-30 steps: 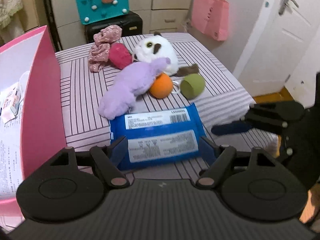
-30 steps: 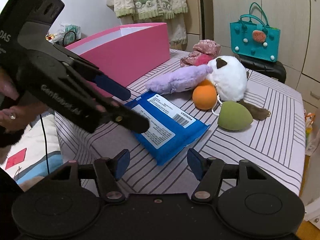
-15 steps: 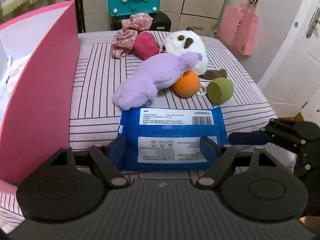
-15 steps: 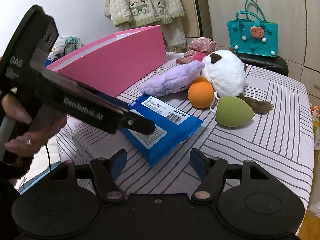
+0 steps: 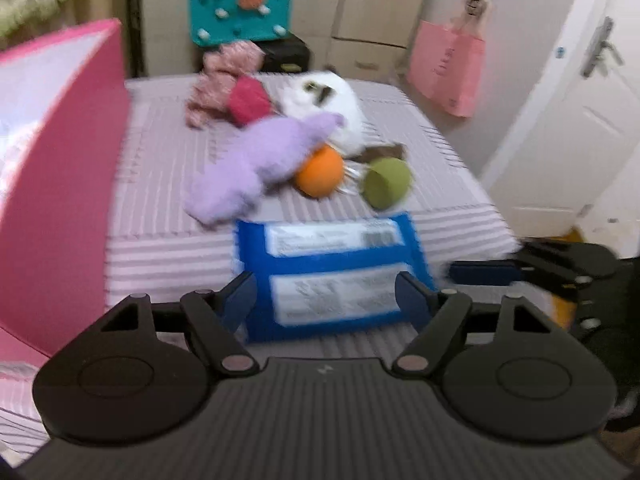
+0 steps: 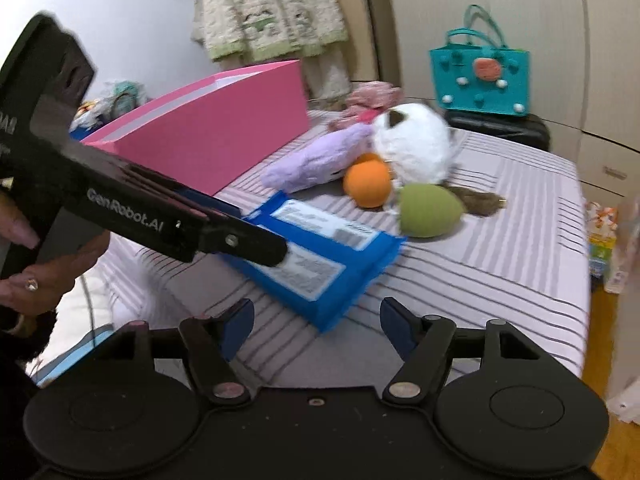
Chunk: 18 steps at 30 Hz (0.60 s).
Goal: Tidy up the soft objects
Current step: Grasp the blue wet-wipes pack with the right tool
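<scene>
The flat blue plastic pack with white printed labels (image 5: 332,276) lies on the striped tabletop (image 5: 168,168) near its front edge, and it is now framed between the two blue pads of the left claw (image 5: 326,294); compared with a second ago, the pack is seen squarer and closer in the left wrist view, its left edge just beside the left pad. The left claw's jaws have just been closing a little with the pack between them, yet firm pressing by the pads cannot be made out through the blur, so the claw is judged released. The right claw (image 6: 316,320) has been opened wider within the last second and is brought nearer to the pack's front corner; nothing is held in it. Behind the pack, the purple plush toy (image 5: 260,168), orange ball (image 5: 320,172), green egg-shaped sponge (image 5: 386,182) and white plush (image 5: 328,100) are left where they were; the tall pink box (image 5: 60,200) stands at the left. A grasp on the pack is judged to be imminent, with the box as the likely destination.
</scene>
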Motion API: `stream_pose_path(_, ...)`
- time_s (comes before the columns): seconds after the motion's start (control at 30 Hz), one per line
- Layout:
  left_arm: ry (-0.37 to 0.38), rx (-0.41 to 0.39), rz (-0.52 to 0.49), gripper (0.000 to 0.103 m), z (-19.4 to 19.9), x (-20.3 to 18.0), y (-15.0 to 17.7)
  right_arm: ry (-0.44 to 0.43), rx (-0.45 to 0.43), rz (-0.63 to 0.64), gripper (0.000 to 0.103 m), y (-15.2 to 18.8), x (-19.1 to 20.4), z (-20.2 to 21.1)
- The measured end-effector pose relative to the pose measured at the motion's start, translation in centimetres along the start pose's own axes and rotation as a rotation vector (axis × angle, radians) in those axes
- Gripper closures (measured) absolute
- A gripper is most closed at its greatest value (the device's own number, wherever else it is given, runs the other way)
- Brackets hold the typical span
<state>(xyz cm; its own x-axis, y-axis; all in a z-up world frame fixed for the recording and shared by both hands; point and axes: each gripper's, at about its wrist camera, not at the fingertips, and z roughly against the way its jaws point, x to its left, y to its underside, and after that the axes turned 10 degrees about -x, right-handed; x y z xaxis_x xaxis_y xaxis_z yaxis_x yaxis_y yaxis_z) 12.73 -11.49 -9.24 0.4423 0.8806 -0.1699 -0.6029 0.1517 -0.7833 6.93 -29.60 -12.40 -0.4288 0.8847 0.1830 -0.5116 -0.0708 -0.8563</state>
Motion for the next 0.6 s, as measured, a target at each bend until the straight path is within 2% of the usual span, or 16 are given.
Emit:
stream_pose_path(0.13, -0.086, -0.003, -0.051, 0.027, -1.3, 0.4, 0.2, 0.005, 0.001, -0.032, 0.029, -0.2, -0.6, -0.2)
stream_pose_path(0.2, -0.08, 0.005, -0.033, 0.027, -1.7, 0.9, 0.5, -0.008, 0.009, -0.035, 0.029, -0.1, -0.4, -0.6)
stream_pose_path(0.27, -0.041, 0.016, 0.003, 0.028, -1.7, 1.4, 0.5, -0.02, 0.012, -0.039, 0.029, -0.1, -0.2, -1.2)
stream_pose_path(0.37, -0.004, 0.01, 0.02, 0.044, -1.5, 1.5, 0.6, -0.024, -0.002, -0.067, 0.029, -0.2, -0.4, -1.6)
stream_pose_path(0.43, 0.001, -0.002, 0.021, 0.05, -1.4, 1.5, 0.7, -0.028, -0.016, -0.106, 0.029, -0.3, -1.0, -1.7)
stream_pose_path(0.47, 0.001, -0.006, 0.027, 0.051, -1.4, 1.6, 0.8, -0.028, -0.023, -0.125, 0.032, -0.2, -1.3, -1.9)
stream_pose_path(0.5, 0.0, -0.009, 0.037, 0.051, -1.4, 1.6, 0.9, -0.022, -0.027, -0.127, 0.041, -0.1, -1.4, -1.9)
stream_pose_path(0.53, -0.003, -0.012, 0.041, 0.051, -1.4, 1.6, 0.9, -0.003, -0.022, -0.106, 0.059, -0.1, -1.2, -2.0)
stream_pose_path(0.6, -0.009, -0.02, 0.03, 0.052, -1.3, 1.3, 1.1, 0.005, -0.007, -0.094, 0.066, -0.3, -0.8, -2.1)
